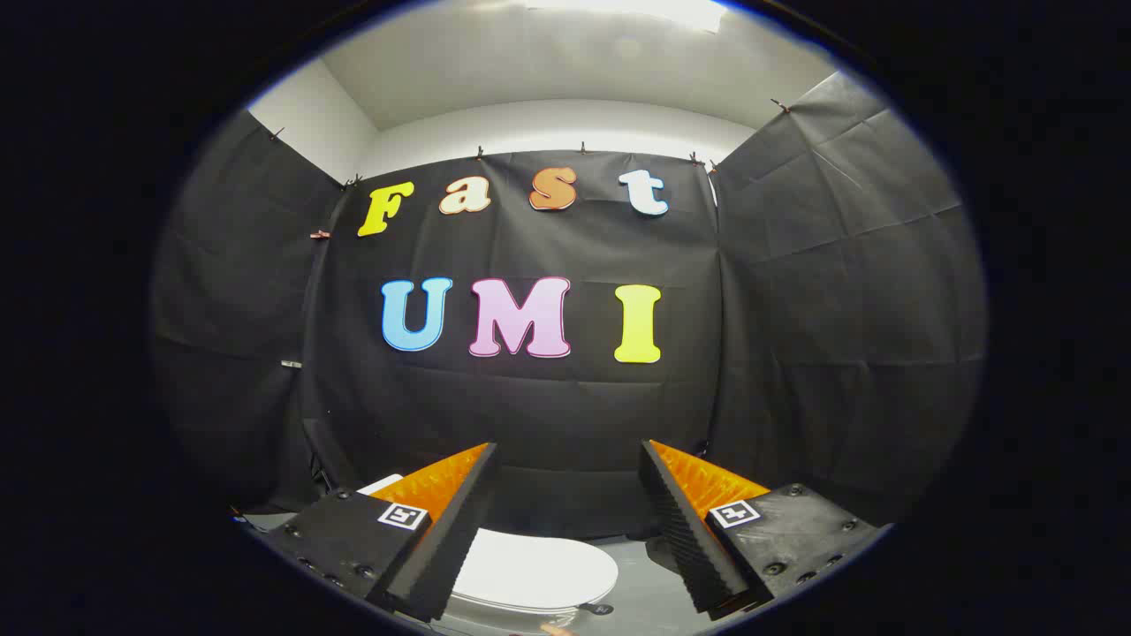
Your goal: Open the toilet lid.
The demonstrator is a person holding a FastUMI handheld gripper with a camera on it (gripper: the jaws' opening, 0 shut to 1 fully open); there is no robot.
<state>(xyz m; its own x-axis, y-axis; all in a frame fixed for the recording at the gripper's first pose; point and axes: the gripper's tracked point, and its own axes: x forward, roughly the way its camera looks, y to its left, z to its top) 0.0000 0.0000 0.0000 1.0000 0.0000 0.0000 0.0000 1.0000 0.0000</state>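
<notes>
A white toilet lid lies flat and closed, low between and below my two fingers. My gripper is open, its black ribbed pads and orange finger backs spread wide, with nothing between them. The left finger overlaps the lid's left part in the view, while the right finger stands to the lid's right. The fingers hang above the lid and point at the booth wall rather than down at it. A small dark piece sits by the lid's near right rim.
Black cloth walls close the booth on three sides, with white wall and ceiling above. A grey floor shows around the toilet. A white part peeks out behind the left finger.
</notes>
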